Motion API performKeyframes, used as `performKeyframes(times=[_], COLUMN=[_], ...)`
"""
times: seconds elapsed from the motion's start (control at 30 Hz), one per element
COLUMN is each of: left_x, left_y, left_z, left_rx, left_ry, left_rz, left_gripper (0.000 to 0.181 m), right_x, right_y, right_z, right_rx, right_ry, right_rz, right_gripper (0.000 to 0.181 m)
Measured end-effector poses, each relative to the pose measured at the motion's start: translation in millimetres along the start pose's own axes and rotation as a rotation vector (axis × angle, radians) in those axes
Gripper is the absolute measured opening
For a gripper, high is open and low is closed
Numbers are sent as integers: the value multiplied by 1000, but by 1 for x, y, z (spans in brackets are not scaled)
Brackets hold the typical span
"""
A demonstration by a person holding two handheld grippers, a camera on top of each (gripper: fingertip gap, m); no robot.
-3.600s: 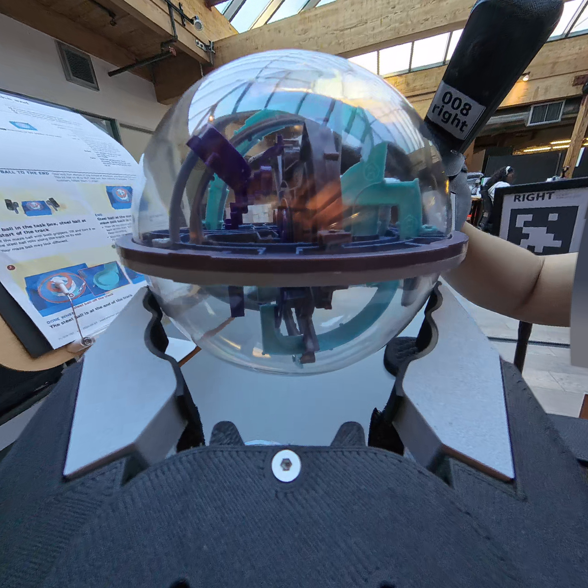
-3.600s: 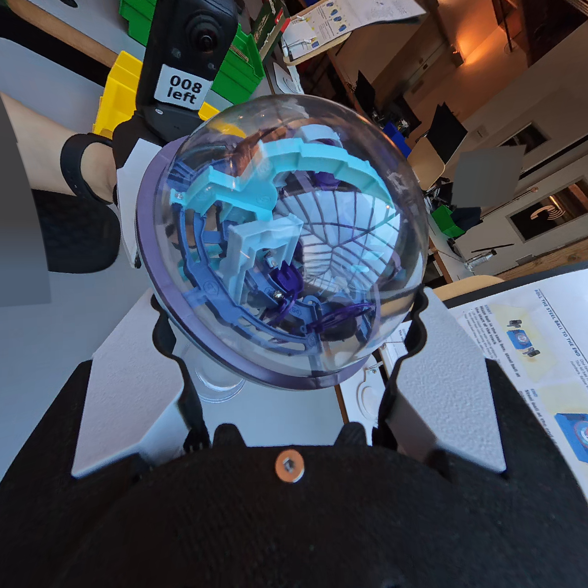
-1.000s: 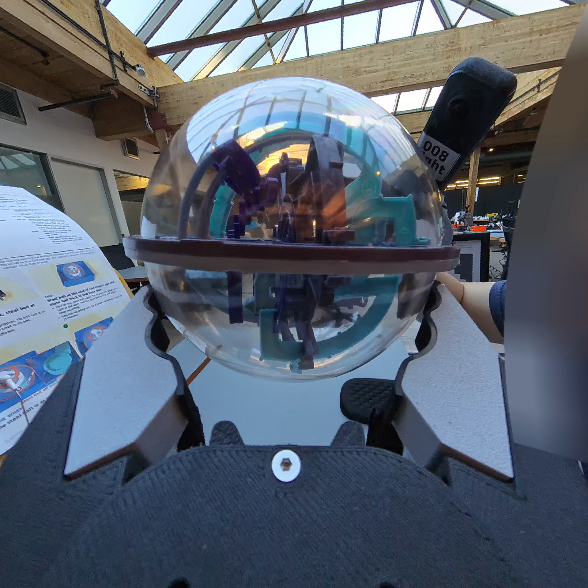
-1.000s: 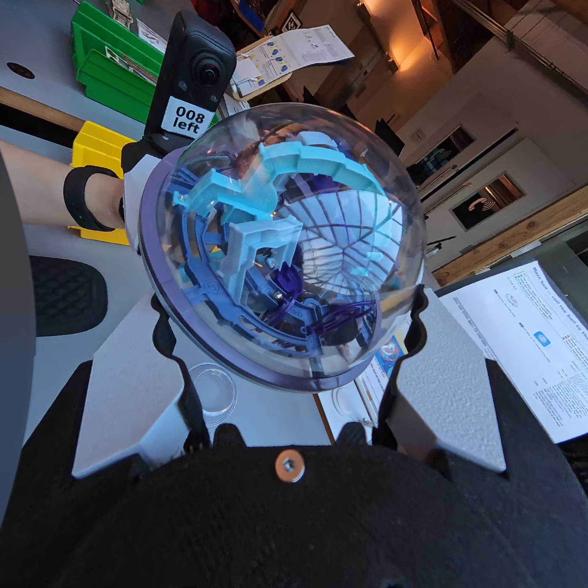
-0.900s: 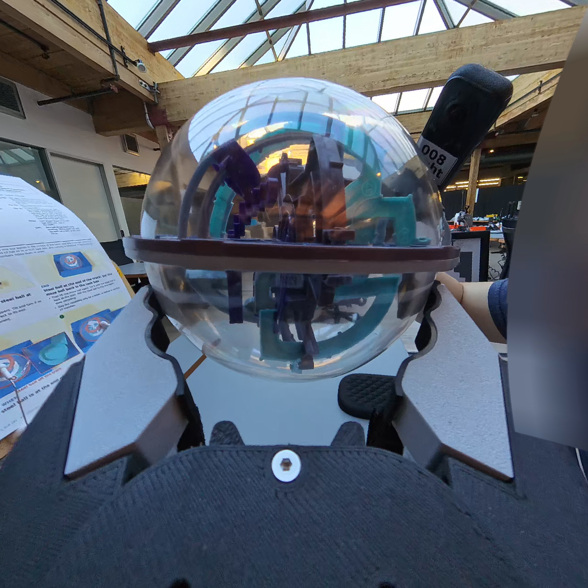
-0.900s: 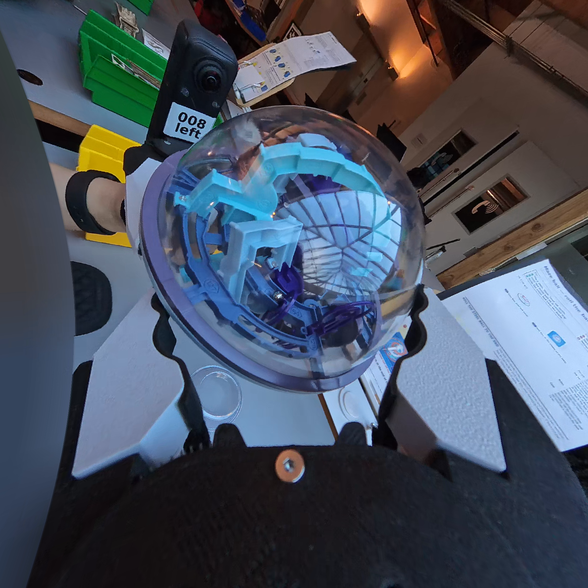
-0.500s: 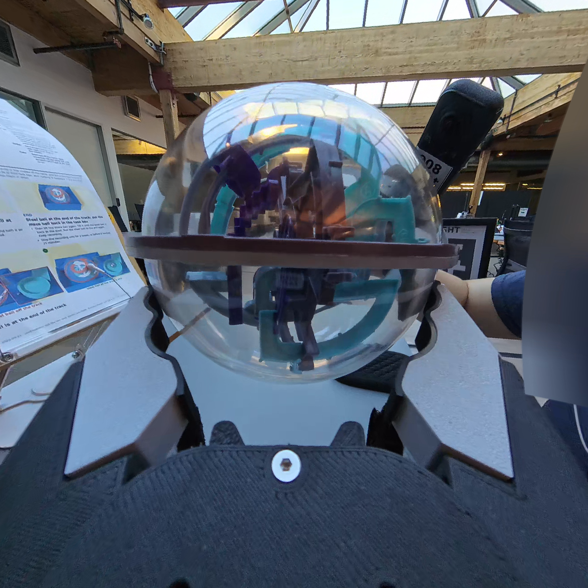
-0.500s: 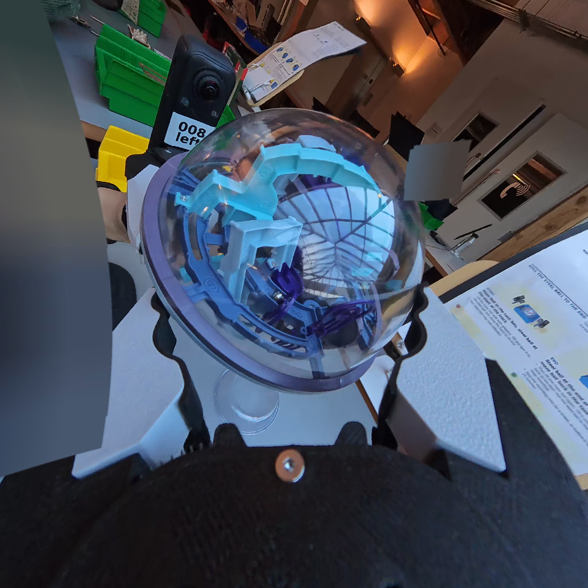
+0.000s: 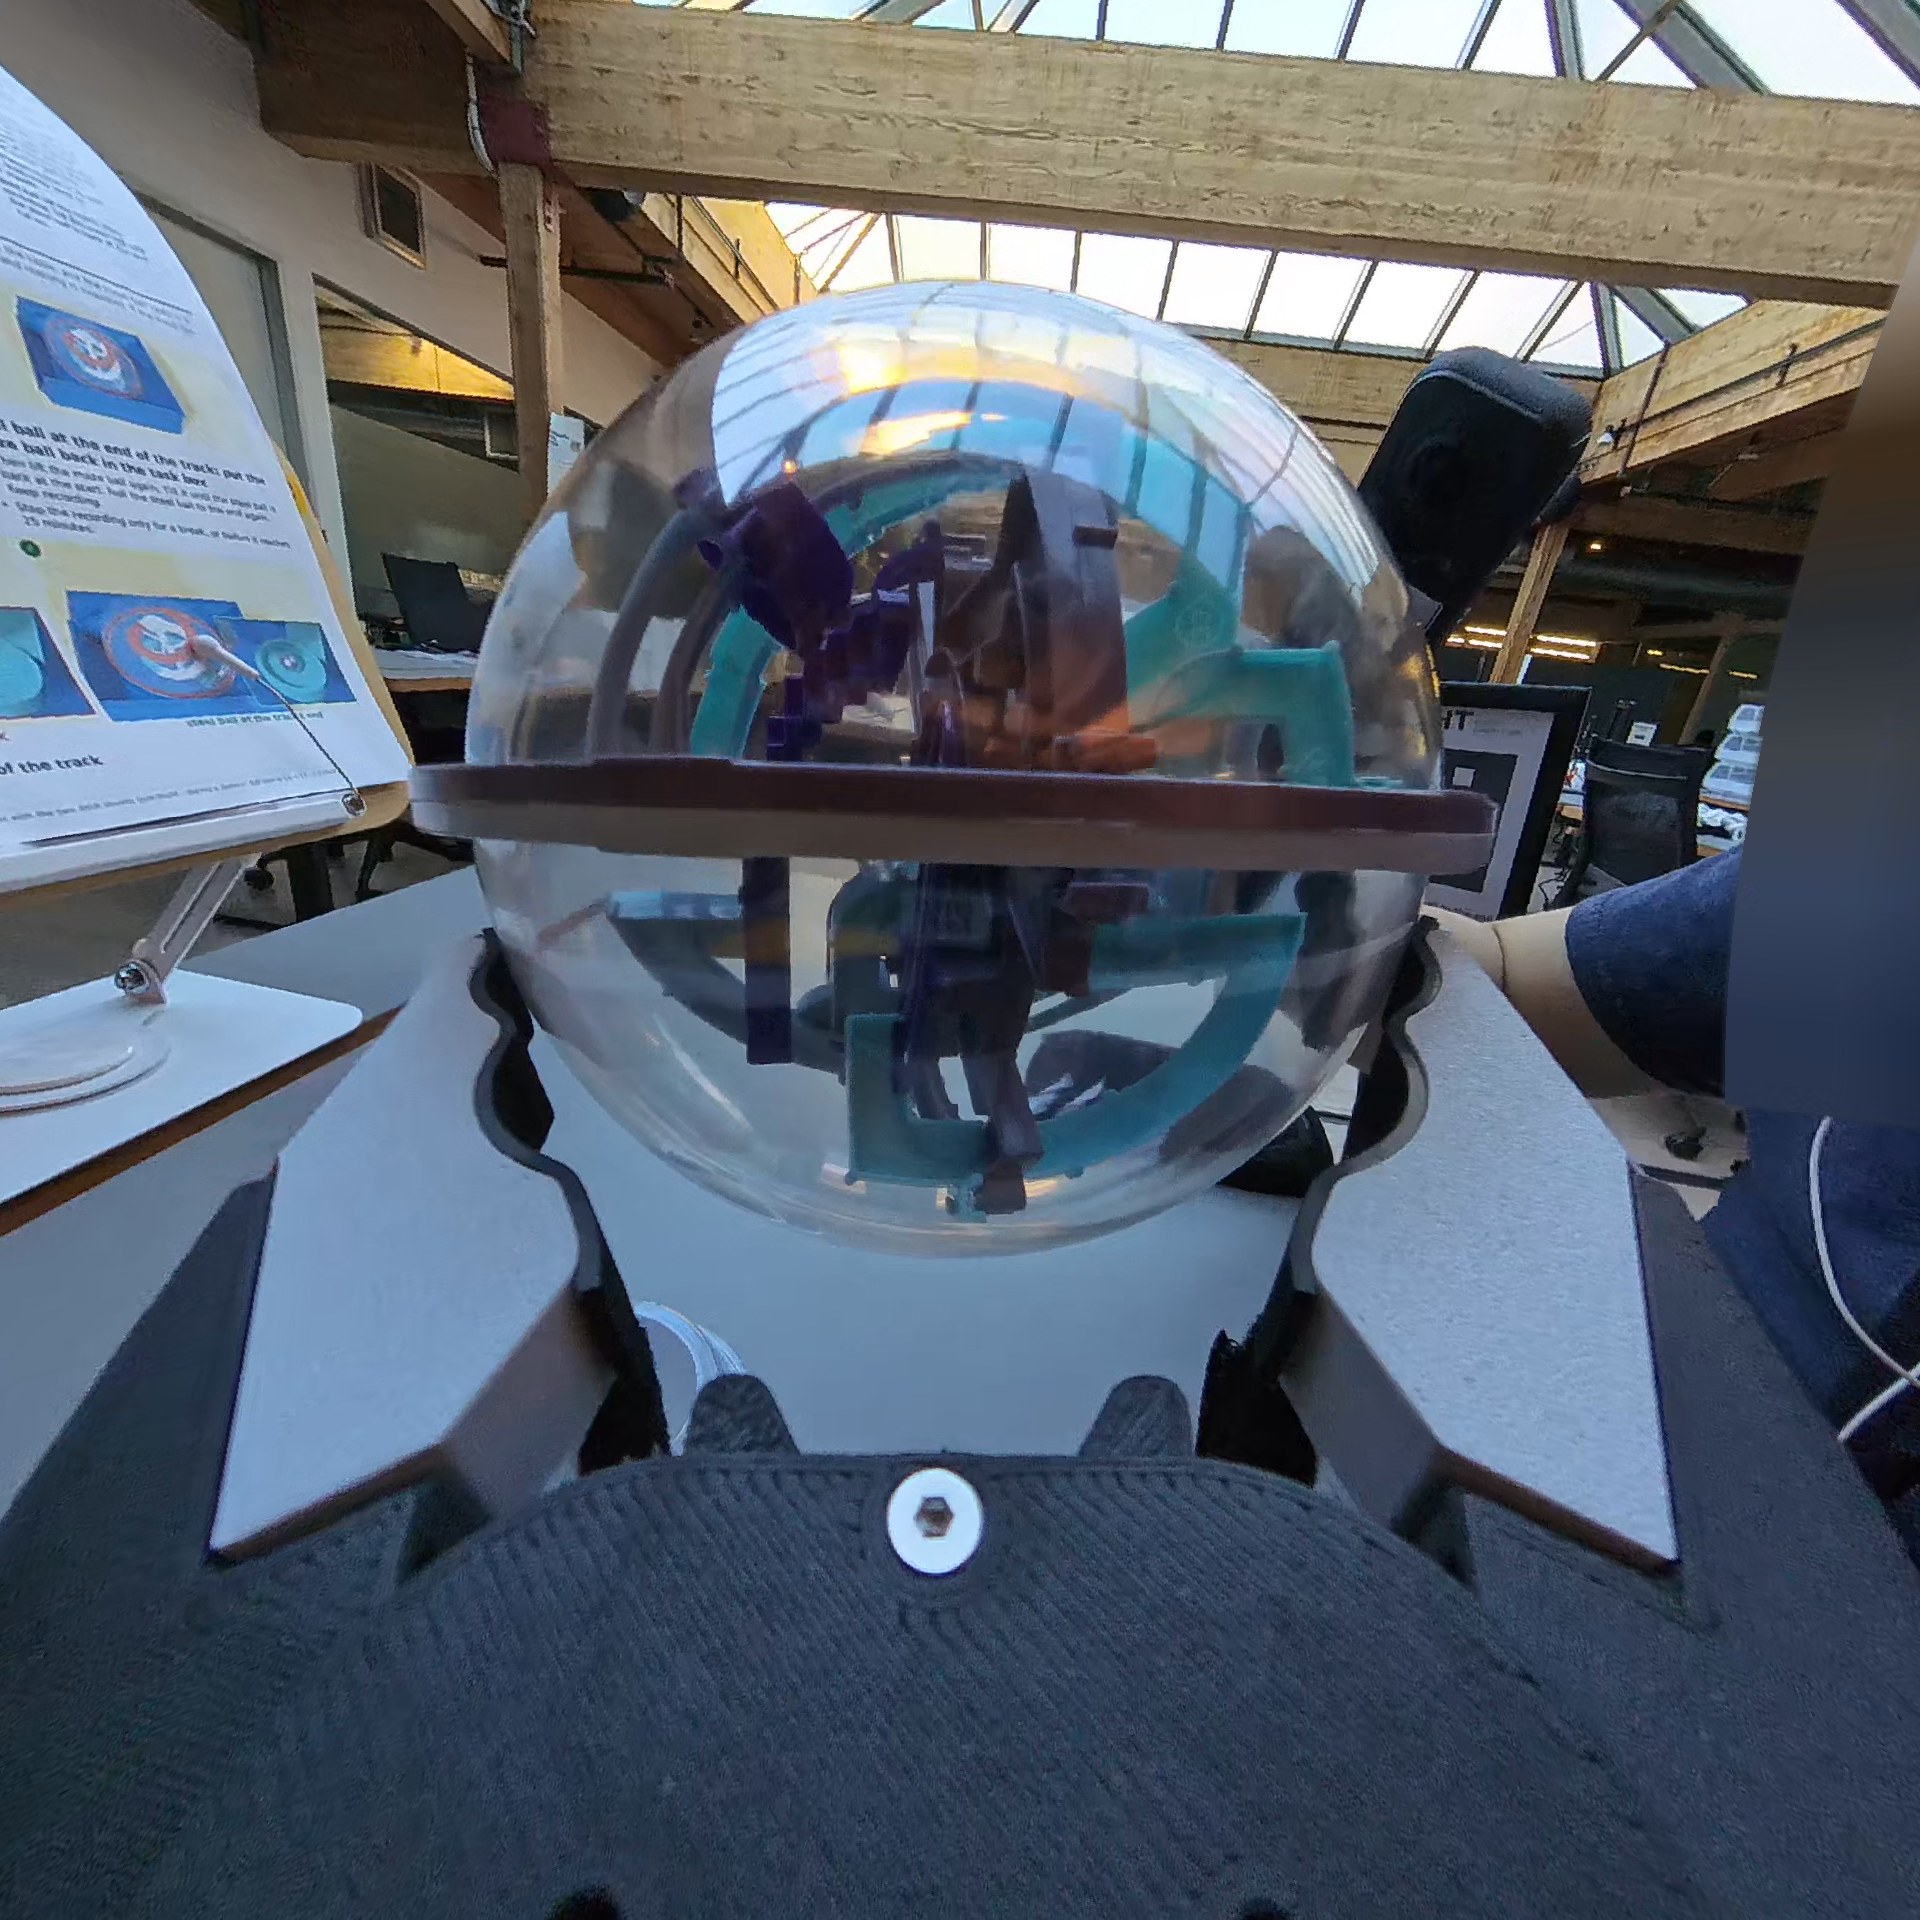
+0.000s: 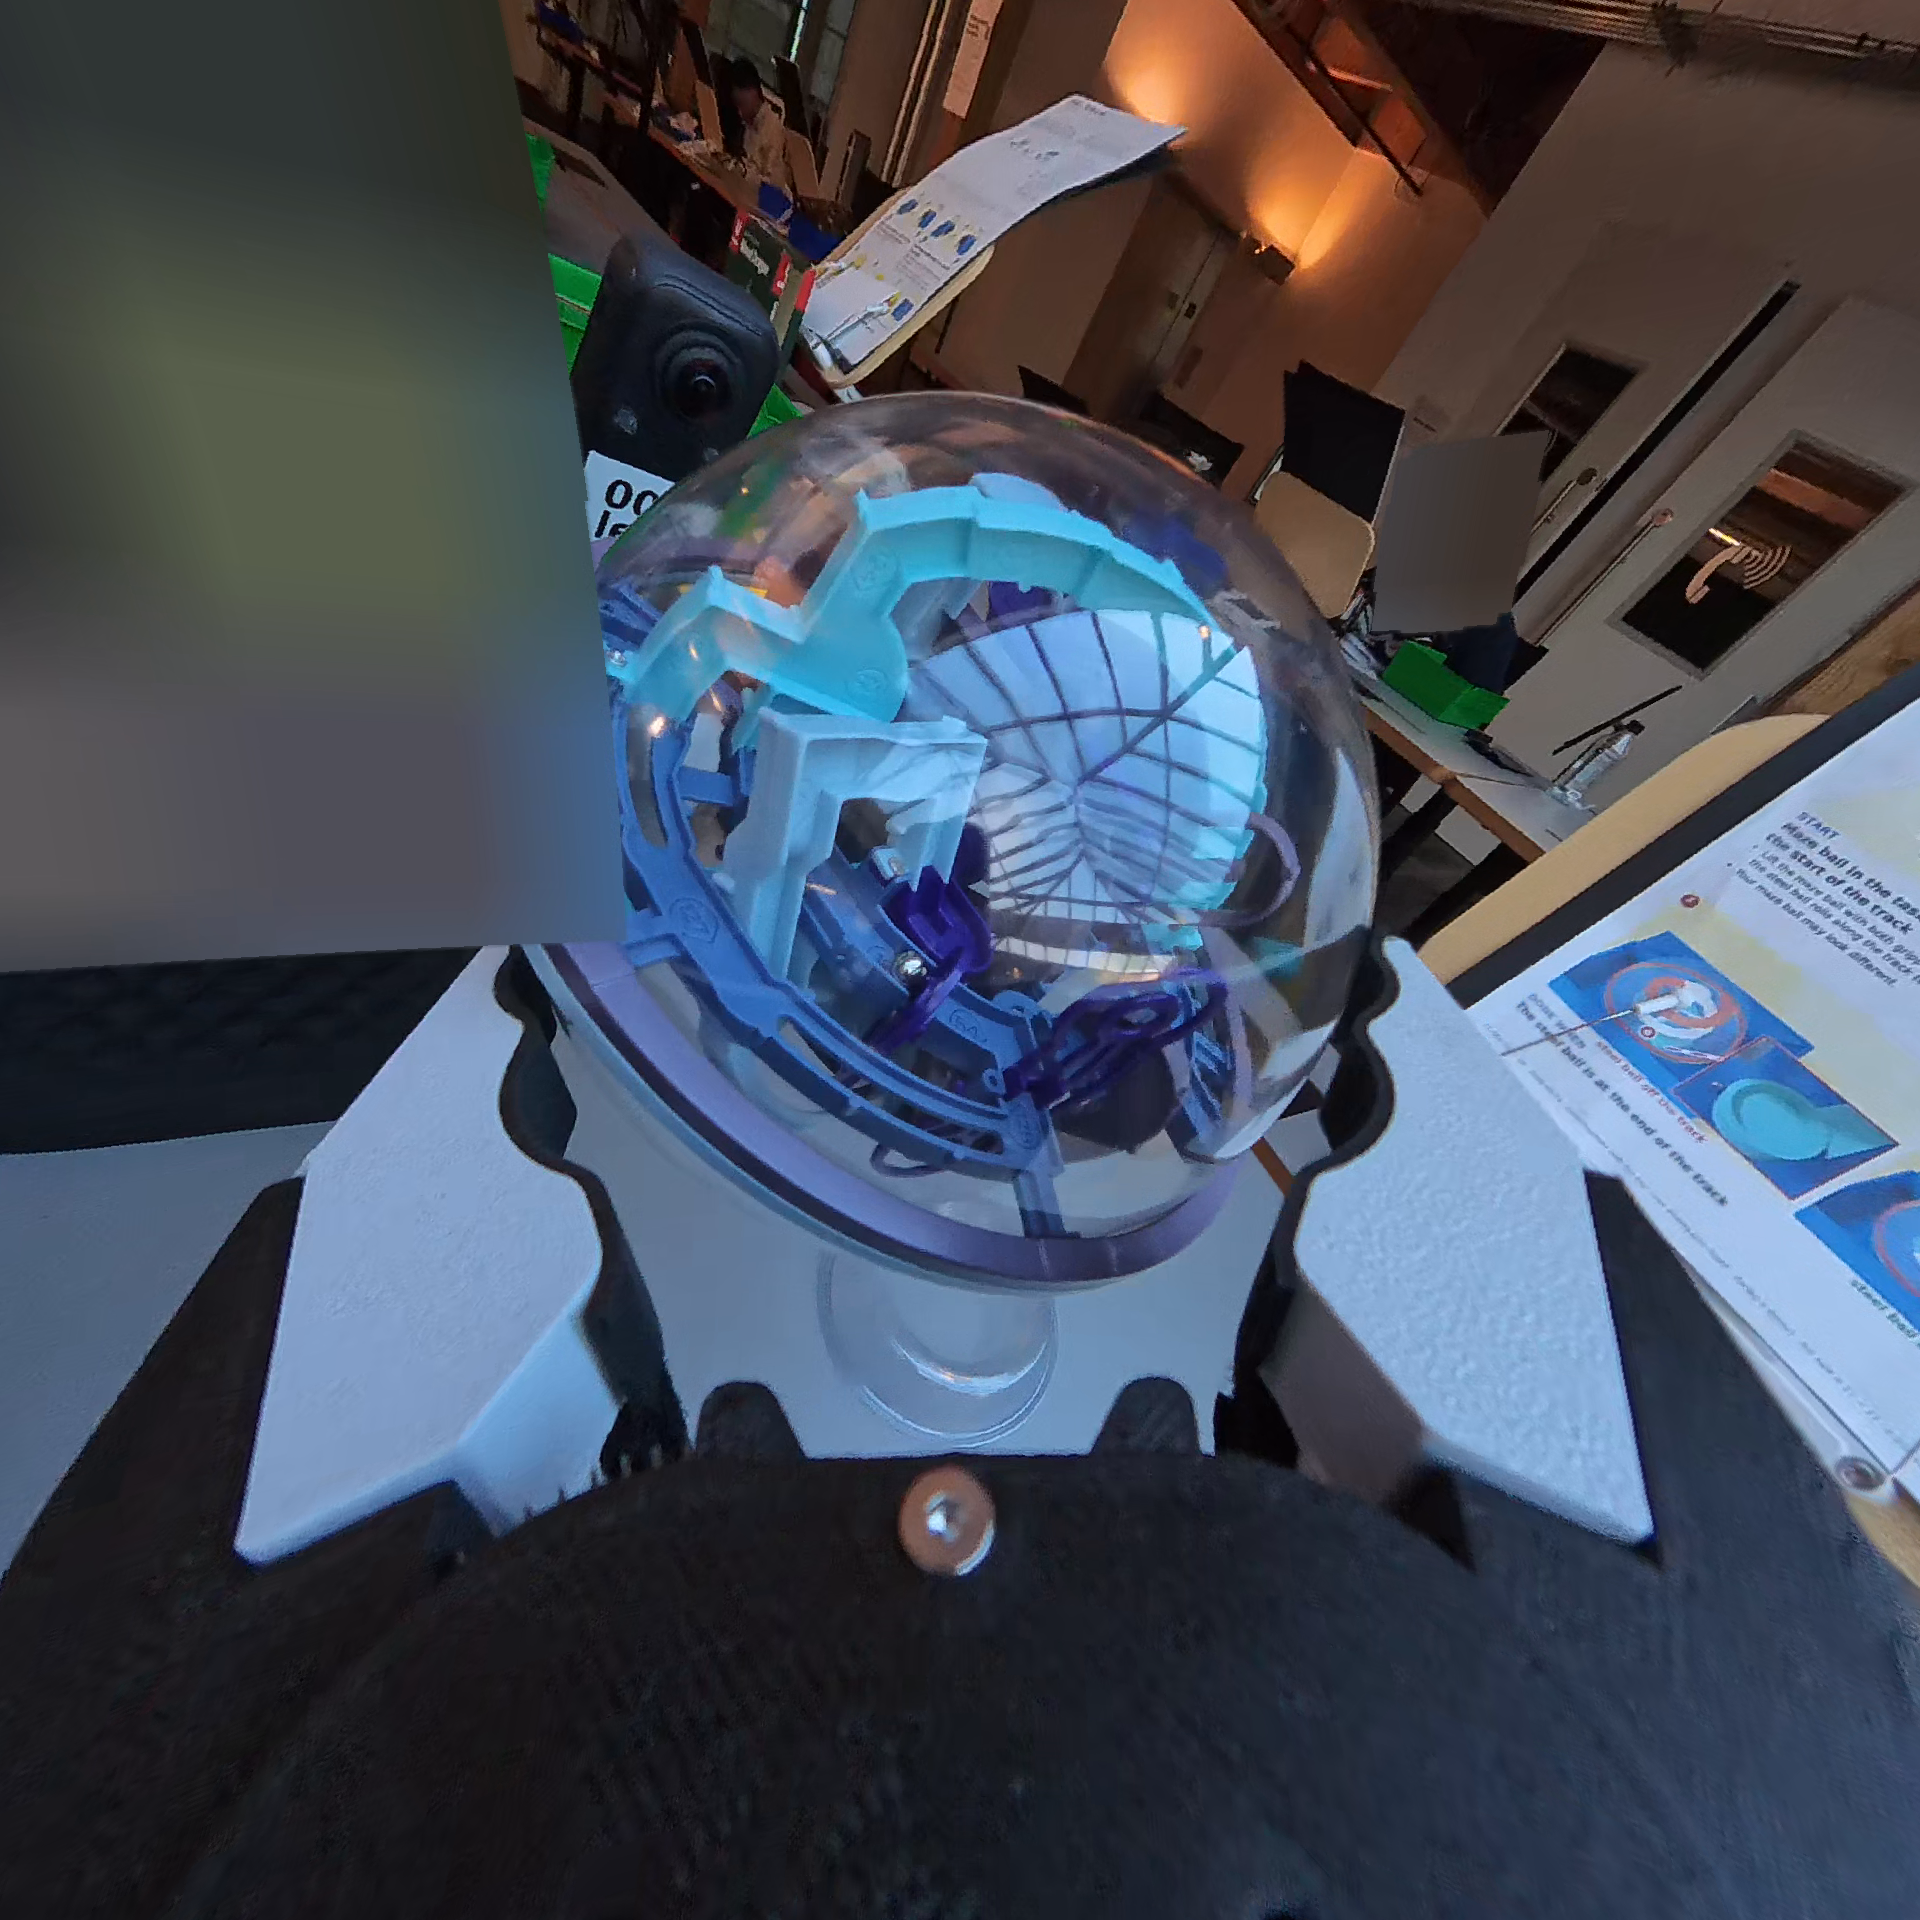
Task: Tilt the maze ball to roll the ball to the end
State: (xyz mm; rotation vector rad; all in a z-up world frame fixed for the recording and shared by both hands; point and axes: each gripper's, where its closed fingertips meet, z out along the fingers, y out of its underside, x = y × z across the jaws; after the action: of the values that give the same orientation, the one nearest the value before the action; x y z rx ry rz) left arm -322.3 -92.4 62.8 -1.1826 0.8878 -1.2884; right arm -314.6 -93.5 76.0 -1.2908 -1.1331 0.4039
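Note:
The maze ball [image 9: 951,769] is a clear sphere with teal, blue and purple tracks and a dark ring around its middle. It is held in the air between both grippers. My left gripper [image 9: 951,997] is shut on its lower half, with the ring level above the fingers [image 9: 416,1195]. My right gripper [image 10: 945,987] is shut on the maze ball [image 10: 987,831] from the opposite side, with the ring tilted down towards me. A small steel ball [image 10: 914,966] sits on a purple track near the middle. The right gripper's camera [image 9: 1465,499] shows behind the sphere.
A grey table [image 9: 935,1320] lies below. A clear round stand [image 10: 935,1351] sits on it under the maze ball. An instruction sheet on a stand [image 9: 156,520] is at the left, and it also shows in the right wrist view [image 10: 1766,1039]. A person's arm [image 9: 1621,987] is at the right.
Both grippers and the maze ball have swung round and come lower towards the table and the clear stand. The steel ball stays at the same spot on the purple track.

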Motion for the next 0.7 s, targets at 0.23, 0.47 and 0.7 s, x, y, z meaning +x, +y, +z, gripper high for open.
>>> performKeyframes(times=[0.23, 0.47, 0.7], left_x=[-3, -6, -6], left_y=[17, 27, 32], left_z=[-8, -12, -14], left_rx=[-15, -9, -12], left_ry=[-5, -5, -4], left_rz=[-50, -102, -133], left_gripper=[157, 157, 157], right_x=[-9, -15, -18], right_y=[16, 28, 34], right_z=[6, 9, 10], right_rx=[-7, -41, -61], right_ry=[-1, 2, 7], right_rz=[57, 114, 154], right_gripper=[148, 149, 149])
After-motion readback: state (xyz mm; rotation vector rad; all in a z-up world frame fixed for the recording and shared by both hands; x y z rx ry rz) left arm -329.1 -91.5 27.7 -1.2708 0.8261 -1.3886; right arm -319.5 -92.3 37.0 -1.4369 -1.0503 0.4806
